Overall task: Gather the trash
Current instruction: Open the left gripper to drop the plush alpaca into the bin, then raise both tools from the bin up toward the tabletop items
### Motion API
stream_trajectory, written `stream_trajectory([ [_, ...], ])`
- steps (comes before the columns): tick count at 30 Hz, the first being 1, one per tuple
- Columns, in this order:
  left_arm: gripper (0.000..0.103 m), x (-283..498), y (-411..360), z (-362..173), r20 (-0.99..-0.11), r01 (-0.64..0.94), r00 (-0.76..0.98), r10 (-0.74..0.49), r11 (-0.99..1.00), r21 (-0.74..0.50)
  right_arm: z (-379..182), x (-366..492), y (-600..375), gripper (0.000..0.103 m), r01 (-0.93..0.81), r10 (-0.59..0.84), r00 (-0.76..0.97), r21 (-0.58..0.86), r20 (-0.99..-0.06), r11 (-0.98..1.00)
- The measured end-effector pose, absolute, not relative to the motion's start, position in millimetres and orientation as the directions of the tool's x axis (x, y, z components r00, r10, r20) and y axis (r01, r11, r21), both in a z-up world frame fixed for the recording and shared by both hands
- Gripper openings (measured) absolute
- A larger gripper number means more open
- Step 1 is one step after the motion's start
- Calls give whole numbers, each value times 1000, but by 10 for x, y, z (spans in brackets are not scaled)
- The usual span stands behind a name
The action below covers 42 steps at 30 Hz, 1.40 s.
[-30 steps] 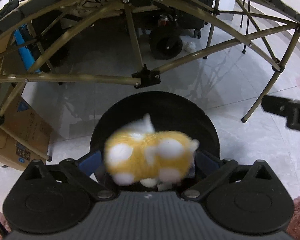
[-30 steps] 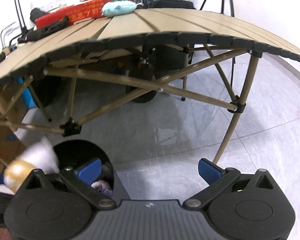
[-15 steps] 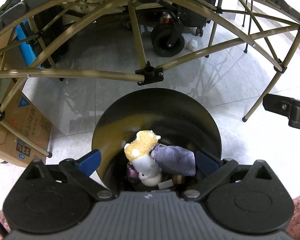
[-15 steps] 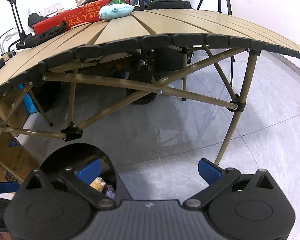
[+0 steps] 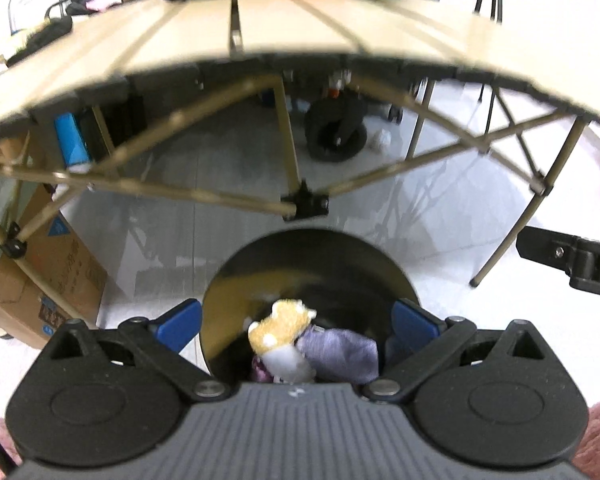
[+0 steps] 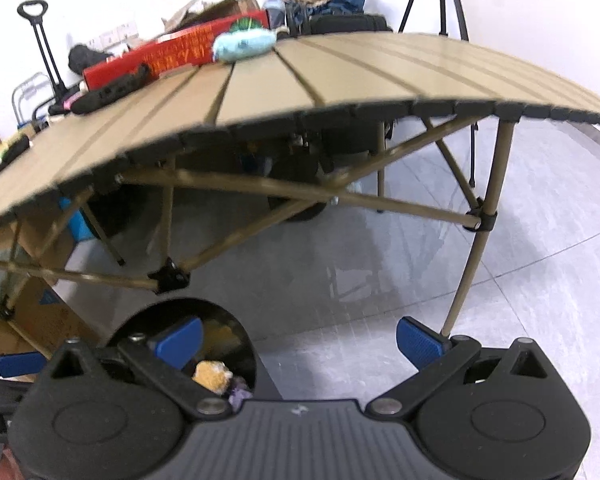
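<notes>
- Since the toy (image 5: 282, 322) lies loose in the bin (image 5: 260, 276), yellow fur up, it sits just beyond and between the left fingers (image 5: 180, 320), touching neither; it leans on a purple wad (image 5: 340, 350) to its right, so this piece of trash looks collected.
- Because nothing is left to carry, the left gripper (image 5: 296, 318) hangs over the bin mouth with its fingers spread wide and nothing between them.
- With no job at this bin, the right gripper (image 6: 298, 338) waits beside it, fingers likewise wide apart and bare; the bin is beyond its left fingertip, and bare floor (image 6: 340, 280) lies between the pads.
- On the bench (image 6: 340, 76), well beyond both pairs of fingers, a pale blue lump (image 6: 244, 46) rests near a red box (image 6: 172, 54); I judge it a likely next pick.
- Against a second ago: the toy was then a blur between the left fingers; it has now settled low in the bin.
- Both views have tipped upward since then, so the bench top shows where the left view earlier saw mostly its frame.
</notes>
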State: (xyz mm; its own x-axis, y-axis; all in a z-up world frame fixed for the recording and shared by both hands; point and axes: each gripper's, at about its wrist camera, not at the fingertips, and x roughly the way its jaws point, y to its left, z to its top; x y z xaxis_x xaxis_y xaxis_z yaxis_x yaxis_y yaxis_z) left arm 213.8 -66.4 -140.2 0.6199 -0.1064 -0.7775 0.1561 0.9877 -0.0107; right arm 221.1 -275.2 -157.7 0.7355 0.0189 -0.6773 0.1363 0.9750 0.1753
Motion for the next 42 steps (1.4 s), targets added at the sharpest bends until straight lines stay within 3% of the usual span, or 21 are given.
stream_trajectory([
  [14, 103, 1992, -505, -614, -604, 166, 783, -151, 986, -32, -773, 1931, -2736, 103, 47, 46, 864, 172, -501, 984],
  [27, 103, 2395, -371, -134, -497, 114, 860, -114, 993, -31, -475, 2298, -2732, 103, 36, 45, 910, 186, -411, 982],
  [42, 103, 3577, -296, 107, -497, 60, 865, -73, 997, -43, -347, 3048, -2846, 103, 44, 28, 938, 201, -345, 979],
])
